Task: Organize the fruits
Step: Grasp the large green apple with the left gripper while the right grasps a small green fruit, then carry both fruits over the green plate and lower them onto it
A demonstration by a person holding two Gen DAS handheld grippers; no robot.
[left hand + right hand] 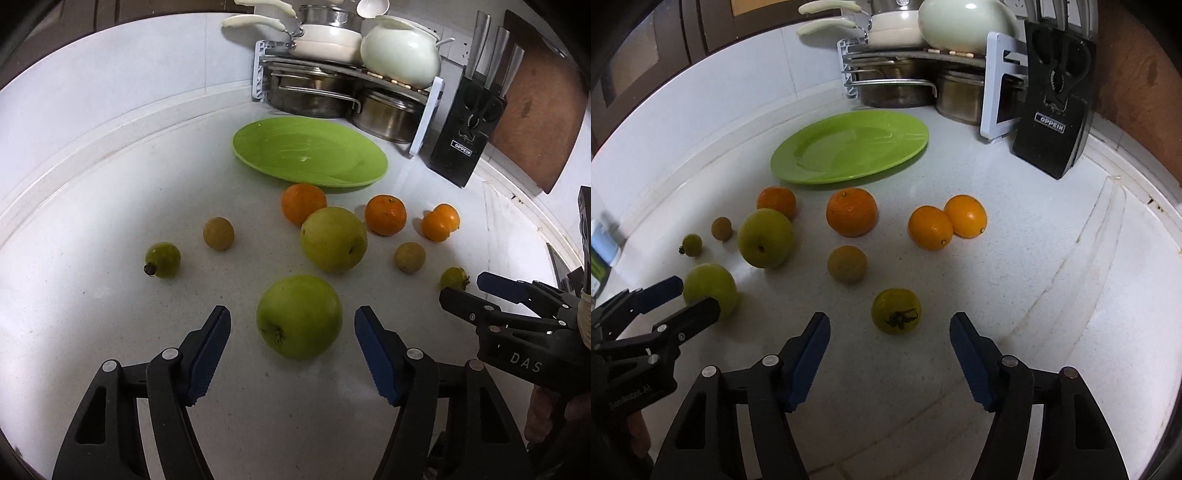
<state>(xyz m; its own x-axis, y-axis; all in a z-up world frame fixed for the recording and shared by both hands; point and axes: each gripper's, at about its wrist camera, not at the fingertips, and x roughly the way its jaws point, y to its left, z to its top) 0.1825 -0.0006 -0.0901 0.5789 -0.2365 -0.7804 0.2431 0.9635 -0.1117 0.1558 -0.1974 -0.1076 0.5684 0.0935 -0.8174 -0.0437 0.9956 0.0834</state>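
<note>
Left gripper (291, 332) jaws wide apart, straddling a green apple (299, 316) that sits on the white speckled desk (110, 314) between the blue pads, not touching either. Right gripper (890, 334) also spread open, a small green tomato (896, 311) with dark calyx lying just ahead between its fingers, no contact. Rest of the fruit is loose on the desk: second, yellower apple (333, 239) at 12 o'clock from the first; mandarin (303, 203) right behind it, touching or nearly so; another mandarin (385, 215) at 1 o'clock; two small oranges (931, 228) (966, 216) pressed side by side further right; two brown longan-like balls (218, 233) (409, 257); another small green tomato (162, 259) at 10 o'clock. Empty-looking green plate (310, 151) beyond the fruit at 12 o'clock, nothing blocking the path to it but the fruit cluster itself. Behind the plate, a corner rack (260, 70) with steel pots (310, 92) below, cream pans and a pale pot (400, 48) on top. Black knife block (467, 136) marked OPPEIN at 2 o'clock, a brown board (535, 110) leaning beside it. White tiled wall (129, 62), raised desk lip, dark cabinets upper left in the right wrist view.
</note>
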